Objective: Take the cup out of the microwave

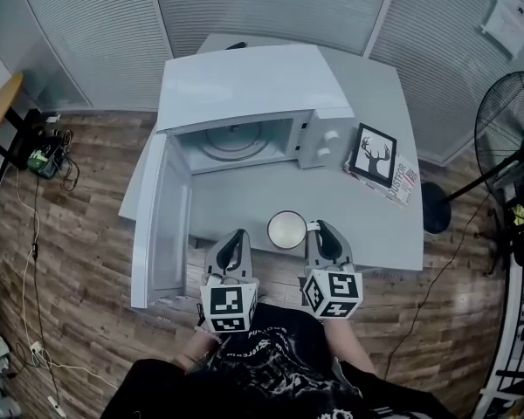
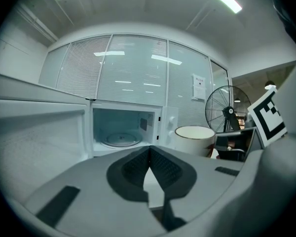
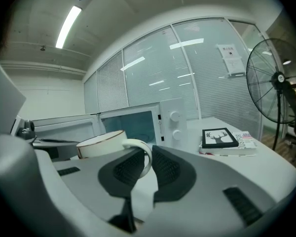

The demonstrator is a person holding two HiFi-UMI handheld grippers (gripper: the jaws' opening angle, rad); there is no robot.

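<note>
A white cup (image 1: 286,230) with a thin dark rim is outside the microwave, over the front part of the grey table (image 1: 380,225). My right gripper (image 1: 314,228) is shut on its handle (image 3: 144,158), with the cup body (image 3: 101,143) to the left of the jaws. In the left gripper view the cup (image 2: 194,138) is ahead to the right. My left gripper (image 1: 237,234) is just left of the cup, shut and empty, its tips (image 2: 149,150) meeting. The white microwave (image 1: 244,94) stands behind with its door (image 1: 157,225) swung wide open to the left and its glass turntable (image 1: 236,140) bare.
A framed deer picture (image 1: 373,154) lies on booklets (image 1: 403,182) to the right of the microwave. A standing fan (image 1: 506,129) is off the table's right side. Cables and a power strip (image 1: 48,151) lie on the wooden floor at the left.
</note>
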